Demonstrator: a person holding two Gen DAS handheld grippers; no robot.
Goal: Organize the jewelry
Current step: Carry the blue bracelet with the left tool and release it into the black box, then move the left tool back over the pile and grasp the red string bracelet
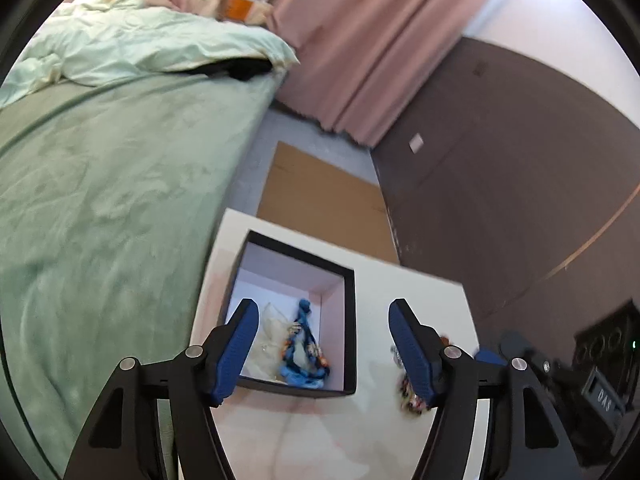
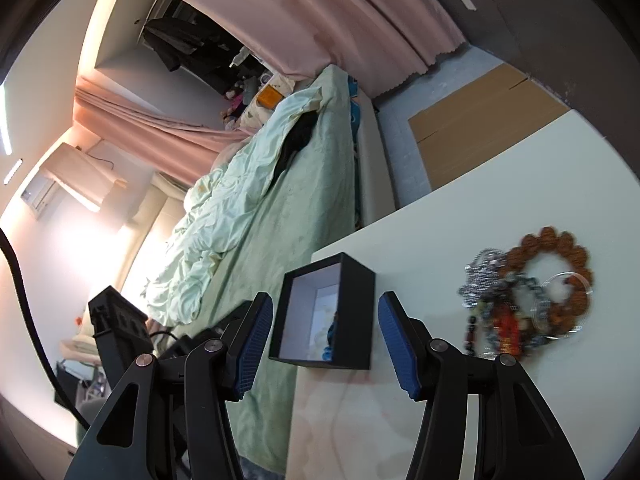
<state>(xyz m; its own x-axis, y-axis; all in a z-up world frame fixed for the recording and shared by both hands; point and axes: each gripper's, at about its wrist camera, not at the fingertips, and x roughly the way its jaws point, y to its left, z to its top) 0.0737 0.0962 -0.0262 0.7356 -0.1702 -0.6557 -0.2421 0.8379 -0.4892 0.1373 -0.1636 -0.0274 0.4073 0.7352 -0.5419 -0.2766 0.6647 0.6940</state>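
Left wrist view shows the left gripper (image 1: 320, 326) gaping empty above the black box (image 1: 350, 320), blue beads (image 1: 306, 344) lying inside, so the right gripper (image 2: 324, 322), likewise agape, should next fetch the bracelet pile (image 2: 528, 300) at three o'clock.

"DAS" stands on the black device (image 1: 604, 394).

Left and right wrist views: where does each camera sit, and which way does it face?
Left wrist: rides the left tongs, angled down into the black box on the white table; open blue fingers show, bed beyond.
Right wrist: rides the right tongs, facing the box's side, bracelet pile to the right; open fingers show.
Shared: box, table, bed, pink curtain.
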